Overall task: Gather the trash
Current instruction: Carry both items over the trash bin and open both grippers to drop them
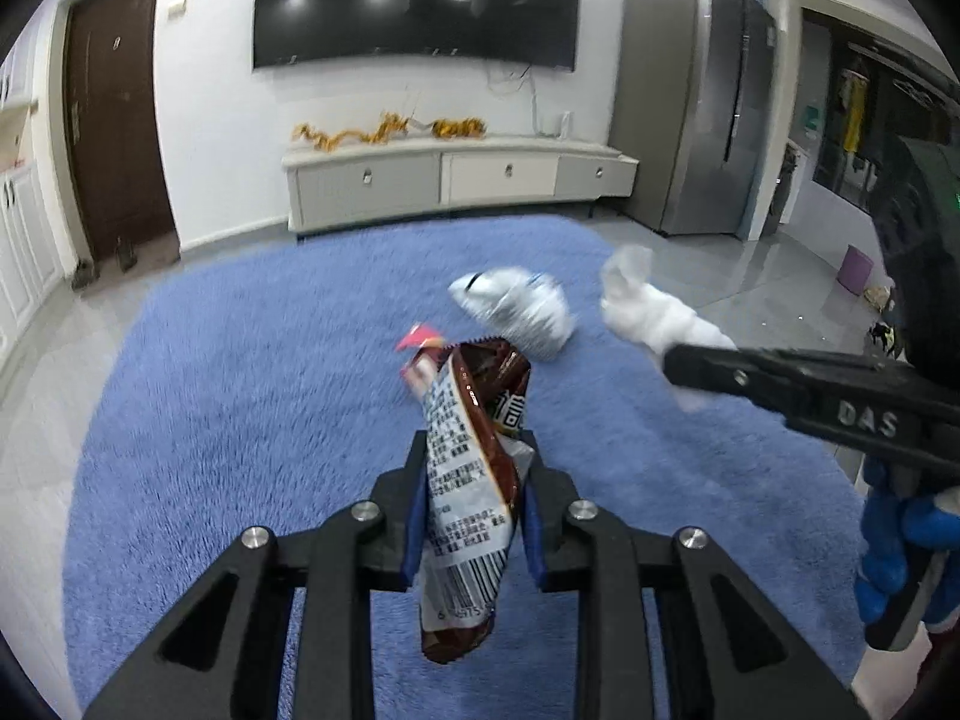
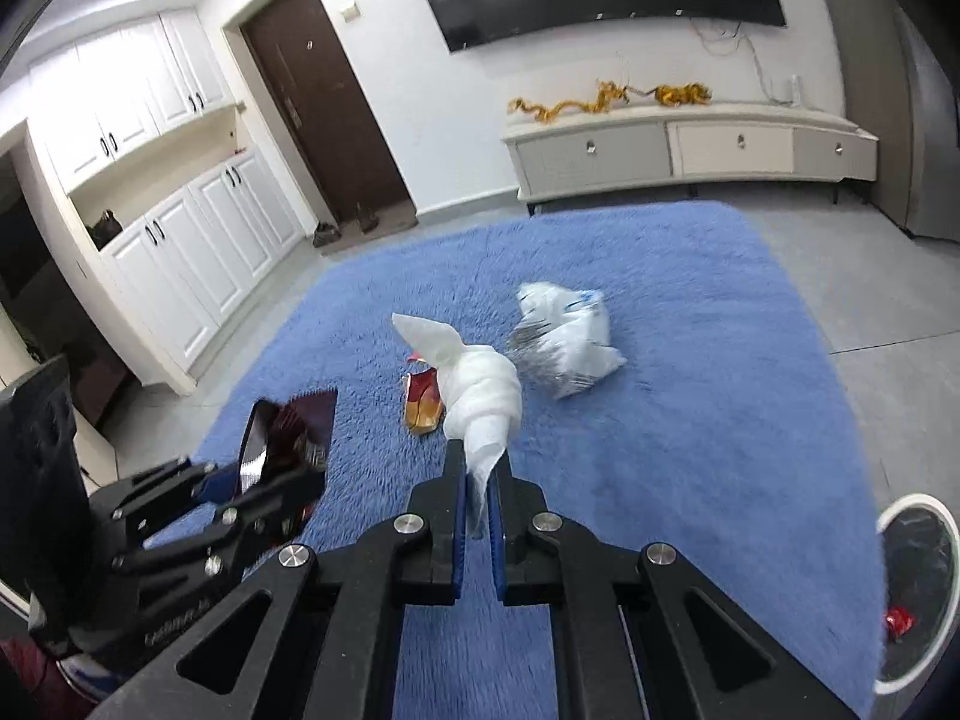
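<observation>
Brown snack wrapper (image 1: 474,480) sat clamped in left gripper (image 1: 474,462), frame centre. Right gripper (image 2: 478,480) was pinched on white tissue (image 2: 480,396). Beyond, on blue rug (image 1: 270,360): crumpled white bag (image 1: 516,309), upper-centre; small red-gold wrapper (image 2: 423,402).

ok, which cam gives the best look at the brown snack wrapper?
Left wrist: the brown snack wrapper fills the centre, clamped in the left gripper, print and barcode visible. Right wrist shows only its dark glossy top from the side, near the frame's left.

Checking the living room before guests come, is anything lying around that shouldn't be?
Yes: a crumpled white bag and a small red-gold wrapper lie on the blue rug. The brown wrapper and tissue are already held.
</observation>
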A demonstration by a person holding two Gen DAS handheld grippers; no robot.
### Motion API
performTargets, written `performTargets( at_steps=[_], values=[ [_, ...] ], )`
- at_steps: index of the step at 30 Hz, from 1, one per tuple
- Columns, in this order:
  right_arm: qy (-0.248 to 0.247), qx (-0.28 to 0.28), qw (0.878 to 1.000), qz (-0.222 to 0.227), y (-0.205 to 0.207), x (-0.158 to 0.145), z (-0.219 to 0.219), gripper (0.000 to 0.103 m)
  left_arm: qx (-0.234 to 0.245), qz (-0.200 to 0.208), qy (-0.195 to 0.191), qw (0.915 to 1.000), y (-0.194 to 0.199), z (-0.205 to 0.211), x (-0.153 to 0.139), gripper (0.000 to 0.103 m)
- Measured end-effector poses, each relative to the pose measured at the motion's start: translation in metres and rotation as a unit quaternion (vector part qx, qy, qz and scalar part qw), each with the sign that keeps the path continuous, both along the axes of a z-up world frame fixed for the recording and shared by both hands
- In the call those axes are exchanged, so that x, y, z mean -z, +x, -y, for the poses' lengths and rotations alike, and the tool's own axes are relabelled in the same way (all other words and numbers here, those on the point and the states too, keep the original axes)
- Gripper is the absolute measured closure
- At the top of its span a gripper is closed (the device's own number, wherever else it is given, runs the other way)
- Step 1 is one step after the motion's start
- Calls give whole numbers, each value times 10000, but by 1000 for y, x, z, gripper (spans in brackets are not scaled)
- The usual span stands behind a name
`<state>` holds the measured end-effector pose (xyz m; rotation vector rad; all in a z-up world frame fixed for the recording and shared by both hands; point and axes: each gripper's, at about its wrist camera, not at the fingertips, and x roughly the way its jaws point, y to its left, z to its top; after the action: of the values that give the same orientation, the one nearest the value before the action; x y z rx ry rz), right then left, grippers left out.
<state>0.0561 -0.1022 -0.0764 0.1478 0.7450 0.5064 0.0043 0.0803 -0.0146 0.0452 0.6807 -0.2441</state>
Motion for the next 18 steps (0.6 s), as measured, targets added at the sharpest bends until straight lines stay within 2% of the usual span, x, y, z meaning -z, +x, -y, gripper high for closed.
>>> performTargets(
  at_steps=[8, 18],
  values=[
    [-177, 628, 9976, 212, -55, -12, 62, 97, 645, 499, 419, 9958, -32, 68, -29, 79],
    [-160, 1717, 9849, 172, -95, 2, 156, 97, 1617, 585, 705, 9826, -36, 169, -31, 79]
  ],
)
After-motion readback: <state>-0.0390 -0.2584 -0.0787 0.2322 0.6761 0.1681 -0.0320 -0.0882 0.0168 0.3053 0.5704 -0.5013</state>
